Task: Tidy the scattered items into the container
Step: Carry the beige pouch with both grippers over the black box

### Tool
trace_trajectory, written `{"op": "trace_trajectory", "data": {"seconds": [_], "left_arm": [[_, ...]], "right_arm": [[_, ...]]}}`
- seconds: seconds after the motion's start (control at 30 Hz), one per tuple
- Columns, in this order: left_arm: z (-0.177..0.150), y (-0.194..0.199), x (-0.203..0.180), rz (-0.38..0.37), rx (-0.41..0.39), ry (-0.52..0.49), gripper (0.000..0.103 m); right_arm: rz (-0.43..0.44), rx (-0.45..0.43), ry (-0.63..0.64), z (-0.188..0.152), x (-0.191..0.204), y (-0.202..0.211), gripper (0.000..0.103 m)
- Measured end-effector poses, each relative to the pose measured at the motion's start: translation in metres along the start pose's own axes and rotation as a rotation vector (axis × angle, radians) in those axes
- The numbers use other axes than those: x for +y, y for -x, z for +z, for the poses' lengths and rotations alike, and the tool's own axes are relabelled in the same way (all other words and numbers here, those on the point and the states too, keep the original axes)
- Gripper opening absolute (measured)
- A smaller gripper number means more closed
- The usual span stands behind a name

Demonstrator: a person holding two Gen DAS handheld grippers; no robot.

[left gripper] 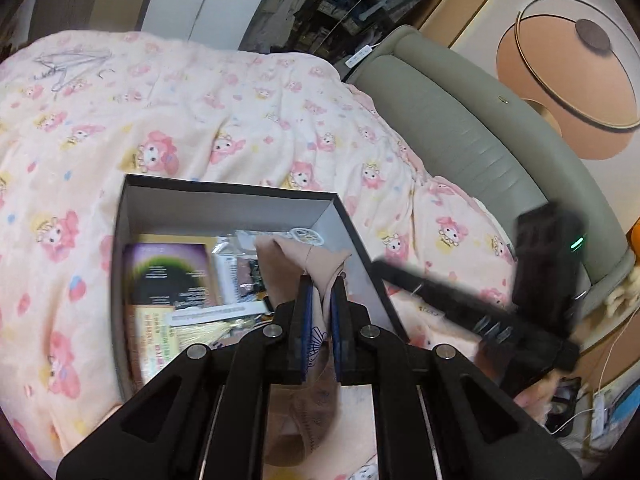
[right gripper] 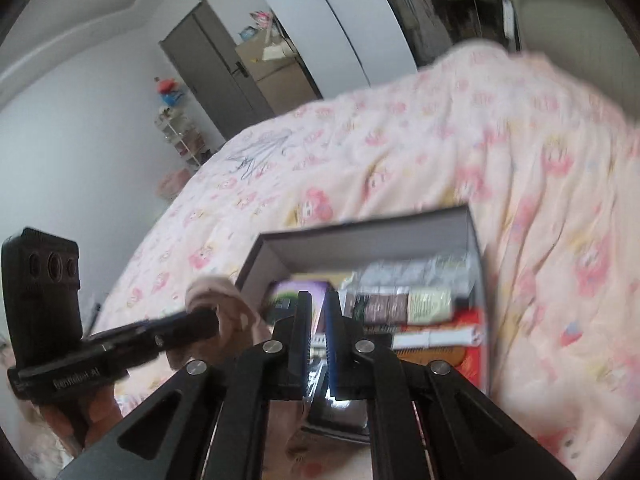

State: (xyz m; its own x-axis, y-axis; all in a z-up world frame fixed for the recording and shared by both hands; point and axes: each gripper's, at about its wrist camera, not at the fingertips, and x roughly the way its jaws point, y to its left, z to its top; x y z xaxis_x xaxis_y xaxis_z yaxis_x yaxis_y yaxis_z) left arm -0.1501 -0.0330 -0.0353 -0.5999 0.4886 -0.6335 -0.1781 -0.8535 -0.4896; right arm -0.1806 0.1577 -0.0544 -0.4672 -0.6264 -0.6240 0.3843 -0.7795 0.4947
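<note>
**A:** Over the near end of the grey cardboard box (left gripper: 224,204), which sits on the pink cartoon-print duvet (left gripper: 200,120), the left gripper (left gripper: 322,292) has its jaws clenched on a peach-coloured garment (left gripper: 296,256). Which step is this?

**B:** The carry-in, I'd judge. The cloth is bunched between the blue pads (left gripper: 306,312), its free end drooping just inside the box's near right corner and the rest trailing back under the gripper. Next it needs to go further over the box's middle, then lower, then the jaws release so all of it lands inside the walls.

**A:** How does the garment look?

**B:** Soft, thin and limp, with stitched or lace detail near the pads. It will likely fold where it drops, and a trailing edge could hang over the box's rim.

**A:** And the right gripper (right gripper: 316,300)?

**B:** It hovers above the box's near side, jaws nearly together. Something dark and glossy lies below them, but I cannot tell whether they grip it.

**A:** What's in the box?

**B:** A purple booklet (left gripper: 168,272), packets and a red card (right gripper: 472,344) cover its floor.
</note>
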Motion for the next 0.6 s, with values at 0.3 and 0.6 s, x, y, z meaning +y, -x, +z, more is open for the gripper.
{"op": "trace_trajectory", "data": {"seconds": [0.3,0.6], "left_arm": [[0.032,-0.010,-0.049,-0.037,-0.082,-0.047,0.007],[0.013,-0.034,-0.016,-0.024,-0.053,0.094,0.007]], "right_arm": [[0.063,-0.125,-0.082,0.004,-0.014,0.025,0.005],[-0.034,-0.188,-0.138,0.003,-0.038,0.036,0.006]]}}
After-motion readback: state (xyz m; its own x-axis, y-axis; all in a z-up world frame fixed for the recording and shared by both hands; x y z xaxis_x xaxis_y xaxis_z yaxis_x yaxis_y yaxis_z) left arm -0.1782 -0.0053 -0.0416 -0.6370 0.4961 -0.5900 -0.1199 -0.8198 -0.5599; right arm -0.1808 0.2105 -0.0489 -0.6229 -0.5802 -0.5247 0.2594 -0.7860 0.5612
